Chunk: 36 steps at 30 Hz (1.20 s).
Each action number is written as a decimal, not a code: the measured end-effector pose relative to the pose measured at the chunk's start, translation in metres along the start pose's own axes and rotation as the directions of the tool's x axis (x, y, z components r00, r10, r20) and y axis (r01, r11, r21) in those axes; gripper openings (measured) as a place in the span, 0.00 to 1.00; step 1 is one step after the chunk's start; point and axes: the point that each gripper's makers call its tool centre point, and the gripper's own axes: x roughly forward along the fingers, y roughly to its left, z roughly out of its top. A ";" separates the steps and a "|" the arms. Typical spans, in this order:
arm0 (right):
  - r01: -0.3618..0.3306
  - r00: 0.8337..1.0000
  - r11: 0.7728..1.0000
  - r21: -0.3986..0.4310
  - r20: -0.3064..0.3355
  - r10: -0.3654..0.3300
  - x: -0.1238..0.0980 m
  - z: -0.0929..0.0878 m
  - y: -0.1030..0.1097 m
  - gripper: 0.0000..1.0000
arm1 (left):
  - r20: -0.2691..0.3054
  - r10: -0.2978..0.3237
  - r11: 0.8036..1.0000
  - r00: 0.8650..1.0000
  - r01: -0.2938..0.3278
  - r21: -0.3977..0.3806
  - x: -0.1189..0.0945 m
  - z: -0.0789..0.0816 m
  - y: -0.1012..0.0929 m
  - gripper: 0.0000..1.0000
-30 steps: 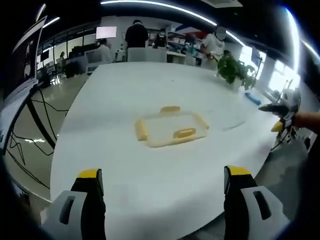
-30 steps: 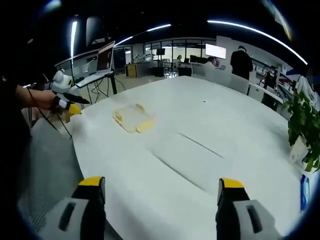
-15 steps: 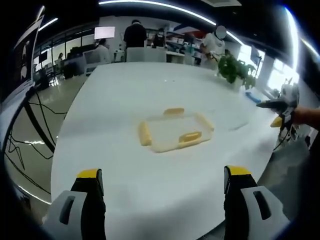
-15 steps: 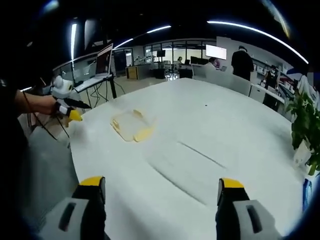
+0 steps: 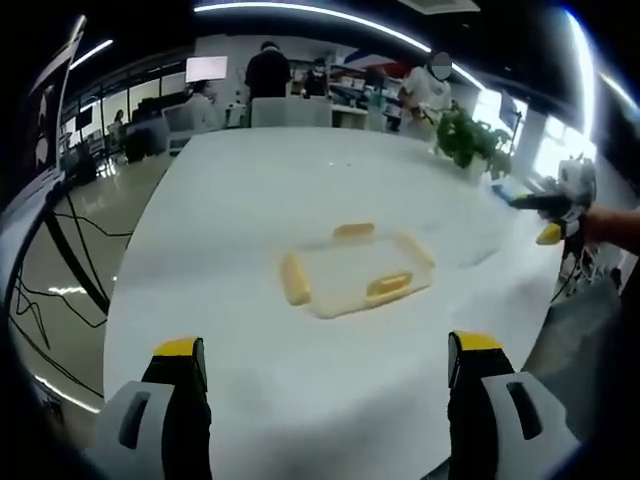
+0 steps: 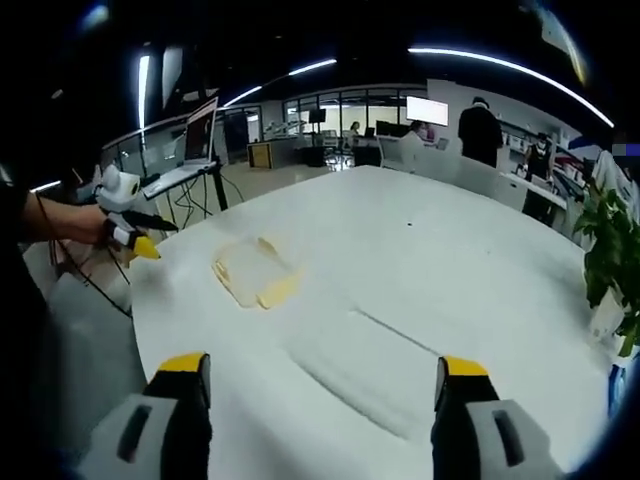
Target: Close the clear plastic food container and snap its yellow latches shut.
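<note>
White desk (image 5: 250, 190) carries the clear plastic food container (image 5: 355, 270) mid-surface. Left gripper (image 5: 325, 375) and right gripper (image 6: 320, 390) stand open, empty, well apart from it. Judged light, slippery, rigid; press at yellow latches (image 5: 388, 288).

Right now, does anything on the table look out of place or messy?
Nothing stands out. The clear container lies flat on the white table with its yellow latches intact, nothing spilled, and both hand-held grippers away from it.
</note>
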 end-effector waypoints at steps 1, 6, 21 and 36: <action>0.002 1.000 1.000 0.025 0.005 -0.002 0.001 0.001 -0.001 0.94 | -0.001 0.001 1.000 1.000 -0.001 0.002 0.001 0.000 0.001 0.99; 0.036 0.998 0.996 0.080 0.038 -0.040 0.006 0.012 -0.010 0.94 | -0.015 0.016 0.999 1.000 -0.016 0.037 0.004 0.000 0.004 0.99; -0.022 0.999 0.999 0.030 0.038 0.021 0.034 0.029 0.001 0.94 | -0.001 0.011 1.000 1.000 -0.011 0.021 0.017 0.014 0.012 0.99; -0.045 0.999 0.998 -0.039 0.022 0.046 0.044 0.034 0.002 0.94 | -0.010 0.013 1.000 1.000 -0.013 0.024 0.025 0.013 0.021 0.98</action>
